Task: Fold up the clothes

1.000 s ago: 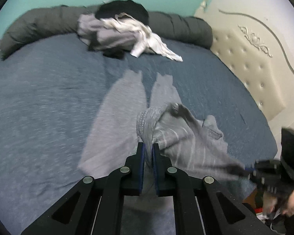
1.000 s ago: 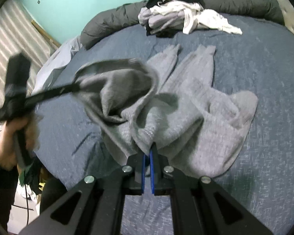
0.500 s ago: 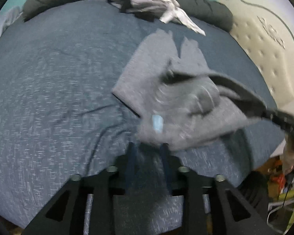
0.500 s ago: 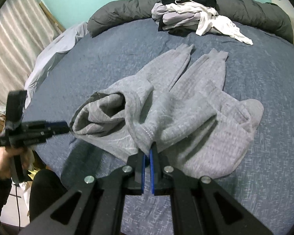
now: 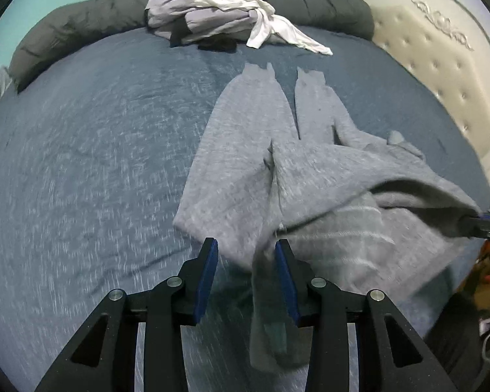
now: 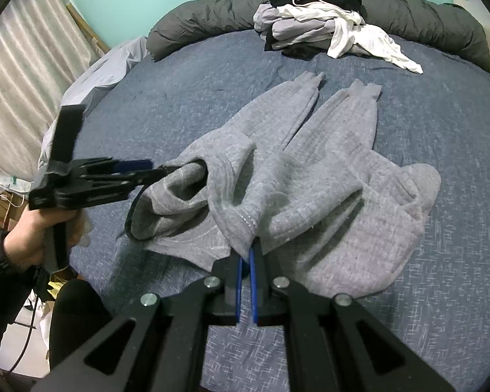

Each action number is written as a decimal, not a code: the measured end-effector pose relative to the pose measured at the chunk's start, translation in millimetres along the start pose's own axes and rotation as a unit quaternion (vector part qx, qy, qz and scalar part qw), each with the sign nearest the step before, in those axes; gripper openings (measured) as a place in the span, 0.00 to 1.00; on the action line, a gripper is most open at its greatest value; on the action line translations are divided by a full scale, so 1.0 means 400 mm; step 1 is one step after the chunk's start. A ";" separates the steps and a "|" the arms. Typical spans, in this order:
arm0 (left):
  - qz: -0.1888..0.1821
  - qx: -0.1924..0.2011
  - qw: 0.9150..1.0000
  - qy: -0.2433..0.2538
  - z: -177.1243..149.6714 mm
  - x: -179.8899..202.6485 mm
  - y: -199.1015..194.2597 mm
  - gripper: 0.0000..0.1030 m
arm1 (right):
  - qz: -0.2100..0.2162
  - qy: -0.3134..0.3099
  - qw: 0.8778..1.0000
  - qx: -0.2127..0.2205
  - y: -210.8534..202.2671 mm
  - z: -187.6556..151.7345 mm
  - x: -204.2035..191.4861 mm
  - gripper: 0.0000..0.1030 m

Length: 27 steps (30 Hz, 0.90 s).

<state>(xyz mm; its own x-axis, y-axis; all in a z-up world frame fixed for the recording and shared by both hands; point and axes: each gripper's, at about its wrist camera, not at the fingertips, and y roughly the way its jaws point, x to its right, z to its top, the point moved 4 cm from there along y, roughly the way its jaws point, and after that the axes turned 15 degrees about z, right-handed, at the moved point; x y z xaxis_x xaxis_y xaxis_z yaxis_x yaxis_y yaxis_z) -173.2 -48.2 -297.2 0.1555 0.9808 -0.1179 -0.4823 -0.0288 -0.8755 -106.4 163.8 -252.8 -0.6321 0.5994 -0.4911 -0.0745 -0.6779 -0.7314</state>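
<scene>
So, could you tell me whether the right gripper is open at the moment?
No, the right gripper has its blue pads nearly together, pinching a fold of the grey sweater.

The grey knitted sweatshirt [image 6: 313, 176] is soft matt cloth with a quilted, slightly fuzzy weave and ribbed cuffs. Under it, the blue-grey bed cover [image 6: 441, 104] is a flat matt fabric flecked with pale threads. Beyond the sweatshirt, the dark grey rolled duvet [image 6: 199, 23] looks smooth with a faint sheen, and the heap of white, lilac and black clothes [image 6: 323, 29] is thin, limp cloth. The right tongs [image 6: 245, 256] are matt black plastic with smooth blue pads and shiny metal screws. The cream headboard [image 5: 434, 58] is tufted, faintly glossy upholstery.
</scene>
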 end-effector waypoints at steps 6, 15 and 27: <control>-0.010 -0.006 1.000 0.027 0.028 0.036 0.047 0.39 | 0.000 0.000 1.000 -0.004 0.005 -0.005 0.010 0.03; -0.051 -0.007 0.999 0.012 0.040 0.046 0.076 0.39 | 0.005 0.013 1.000 -0.007 0.017 -0.014 0.032 0.03; -0.049 -0.012 0.999 0.006 0.023 0.036 0.074 0.11 | 0.004 0.025 1.000 -0.001 0.018 -0.011 0.038 0.03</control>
<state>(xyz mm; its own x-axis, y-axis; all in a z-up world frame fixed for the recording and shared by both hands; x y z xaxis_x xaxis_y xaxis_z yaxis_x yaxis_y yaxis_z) -193.0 -33.3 -320.3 0.2121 0.9765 -0.0371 -0.4431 0.0623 -0.8943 -113.1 169.9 -267.7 -0.5939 0.6136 -0.5204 -0.0672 -0.6824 -0.7279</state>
